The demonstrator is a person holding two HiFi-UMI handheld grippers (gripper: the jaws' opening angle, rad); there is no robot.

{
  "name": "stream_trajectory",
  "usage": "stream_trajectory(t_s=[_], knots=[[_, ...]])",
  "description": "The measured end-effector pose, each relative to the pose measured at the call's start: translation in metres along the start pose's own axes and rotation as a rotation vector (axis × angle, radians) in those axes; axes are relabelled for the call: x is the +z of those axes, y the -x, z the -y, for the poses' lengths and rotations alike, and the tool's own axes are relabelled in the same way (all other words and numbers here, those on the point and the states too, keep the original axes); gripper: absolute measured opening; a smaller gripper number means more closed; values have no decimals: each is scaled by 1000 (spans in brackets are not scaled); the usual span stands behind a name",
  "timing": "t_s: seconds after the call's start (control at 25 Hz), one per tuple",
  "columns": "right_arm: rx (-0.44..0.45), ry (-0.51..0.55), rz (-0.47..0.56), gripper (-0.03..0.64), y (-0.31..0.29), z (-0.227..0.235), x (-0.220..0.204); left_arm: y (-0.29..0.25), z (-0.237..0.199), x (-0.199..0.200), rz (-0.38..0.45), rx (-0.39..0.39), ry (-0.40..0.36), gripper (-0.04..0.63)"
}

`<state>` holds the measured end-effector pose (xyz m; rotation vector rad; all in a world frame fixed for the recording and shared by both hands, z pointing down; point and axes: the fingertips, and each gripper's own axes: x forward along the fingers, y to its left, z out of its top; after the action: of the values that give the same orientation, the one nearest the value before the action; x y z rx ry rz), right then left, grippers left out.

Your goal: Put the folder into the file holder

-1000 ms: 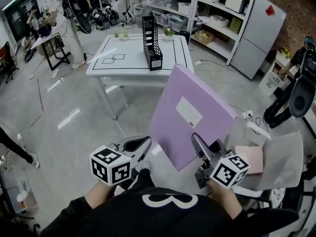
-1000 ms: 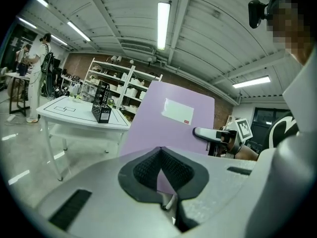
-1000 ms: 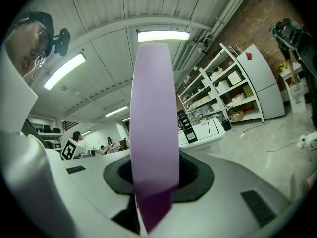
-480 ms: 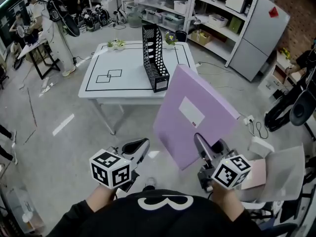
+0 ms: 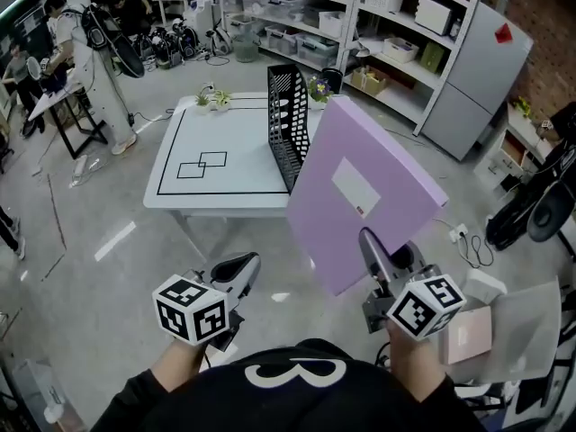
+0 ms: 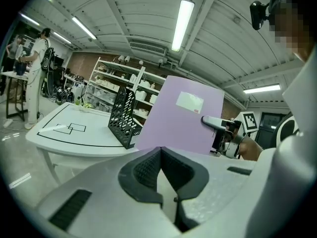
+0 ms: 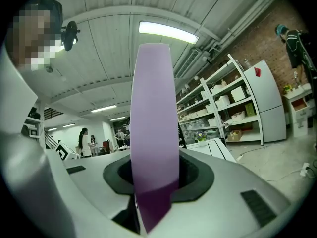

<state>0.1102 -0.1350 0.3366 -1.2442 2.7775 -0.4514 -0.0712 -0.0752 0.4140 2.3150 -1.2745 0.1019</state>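
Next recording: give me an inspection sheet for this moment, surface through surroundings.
Surface: white table, black outlines marked on it.
Job's things: purple folder held in the air; black file holder upright on the table.
Clutter: small plants at the table's far edge.
Grippers: left gripper shut, empty; right gripper shut on the folder.
Cables: cord on the floor, right.
Surroundings: storage shelves, people at far left.

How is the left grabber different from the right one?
The right gripper pinches the purple folder; the left gripper holds nothing. The right gripper's jaws stand apart on the folder's edge; the left gripper's are together. Both carry a black-and-white marker cube.
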Motion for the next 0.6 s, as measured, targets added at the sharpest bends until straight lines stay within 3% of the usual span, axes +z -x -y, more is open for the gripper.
stream_trajectory(t_s=[0.6], knots=[[-42, 139, 103, 144, -89, 18, 66, -23, -53, 31, 30, 42, 10, 5]])
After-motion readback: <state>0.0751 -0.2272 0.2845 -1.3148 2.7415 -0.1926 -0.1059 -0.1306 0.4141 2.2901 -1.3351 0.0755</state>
